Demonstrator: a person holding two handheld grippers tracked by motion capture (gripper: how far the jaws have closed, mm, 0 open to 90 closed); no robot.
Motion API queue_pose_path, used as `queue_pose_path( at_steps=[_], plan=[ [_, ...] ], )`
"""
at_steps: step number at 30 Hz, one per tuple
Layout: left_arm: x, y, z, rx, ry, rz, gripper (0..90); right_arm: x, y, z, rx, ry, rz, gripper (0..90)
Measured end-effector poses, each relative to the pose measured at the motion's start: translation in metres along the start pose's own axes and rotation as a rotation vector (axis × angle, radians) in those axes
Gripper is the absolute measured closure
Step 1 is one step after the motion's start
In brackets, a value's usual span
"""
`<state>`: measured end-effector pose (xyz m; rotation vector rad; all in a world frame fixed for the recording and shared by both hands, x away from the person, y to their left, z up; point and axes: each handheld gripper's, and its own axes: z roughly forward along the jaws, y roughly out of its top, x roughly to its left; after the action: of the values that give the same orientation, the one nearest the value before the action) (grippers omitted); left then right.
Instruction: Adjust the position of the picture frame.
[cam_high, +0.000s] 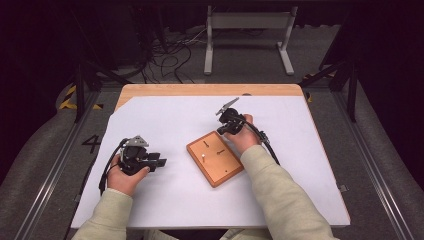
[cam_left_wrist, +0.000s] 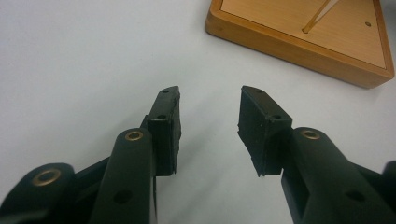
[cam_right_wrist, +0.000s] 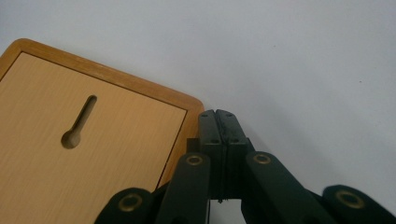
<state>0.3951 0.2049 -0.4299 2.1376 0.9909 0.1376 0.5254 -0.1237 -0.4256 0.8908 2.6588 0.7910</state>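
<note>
Two grippers: left gripper (cam_left_wrist: 208, 123) wide over bare sheet, right gripper (cam_right_wrist: 218, 122) pinched empty beside board (cam_right_wrist: 93, 140) edge.

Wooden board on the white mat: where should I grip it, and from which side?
Judging by its flat pose, grip the wooden board across its raised rim at the near-left edge, coming in low from the left with the open left gripper. The right gripper is shut at its far corner.

The wooden board (cam_left_wrist: 299, 35) is cut off by the top edge in the left gripper view. In the right gripper view, it runs past the left and bottom edges. Its small fittings are too small to identify.
</note>
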Motion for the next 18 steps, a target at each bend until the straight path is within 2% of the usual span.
queue_pose_path(
  at_steps=[4, 13, 18],
  plan=[
    [0.001, 0.000, 0.001, -0.001, -0.002, 0.000, 58.6, -0.002, 0.003, 0.005, 0.001, 0.010, 0.027, 90.0],
    [0.001, 0.002, 0.003, 0.003, -0.008, -0.002, 58.2, -0.001, 0.007, 0.012, 0.018, -0.004, 0.016, 90.0],
    [0.001, 0.003, 0.004, -0.001, -0.008, 0.000, 58.0, 0.006, 0.012, 0.016, 0.014, 0.018, -0.005, 90.0]
  ],
)
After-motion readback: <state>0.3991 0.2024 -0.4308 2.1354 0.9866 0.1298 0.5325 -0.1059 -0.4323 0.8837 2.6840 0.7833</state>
